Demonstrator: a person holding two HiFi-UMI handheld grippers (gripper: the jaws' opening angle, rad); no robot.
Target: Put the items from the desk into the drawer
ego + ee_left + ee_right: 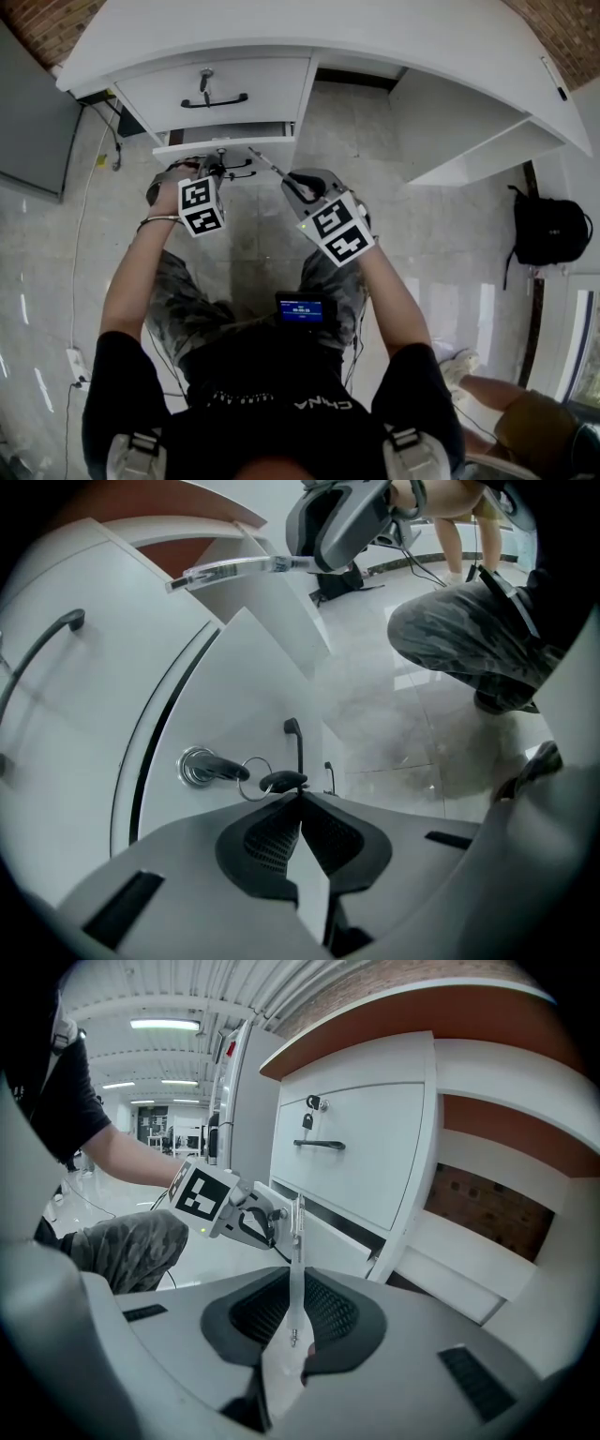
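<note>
Right fingers: the pads (pixel 264 1309) of the right gripper (pixel 296 1279) are pressed together on a clear strip (pixel 297 1232) at the centre of the right gripper view. The strip stands edge-on and rises past the tips.
Left fingers: at the lower centre of its own view, the left gripper (pixel 300 794) has its tips closed, apparently on the black drawer handle (pixel 296 747). A key (pixel 211 767) sits in the lock just to the left.
Handling: the strip looks light, thin and smooth. It is probably stiff along its length but easily flexed, and liable to swivel or slip between the pads. Pinching the flat faces nearer the middle would likely steady it.
Strip and fingers: it is gripped near one end, so most of its length projects beyond the jaws.
Strip's place: in the head view it slants up-left from the right gripper toward the lower drawer (pixel 225 142). Its far end is near the drawer front, not inside.
Drawer: at the upper left of the head view, it is open only a crack, beneath a shut upper drawer (pixel 267 86).
Beyond: a black backpack (pixel 551 230) sits on the floor at the right edge.
</note>
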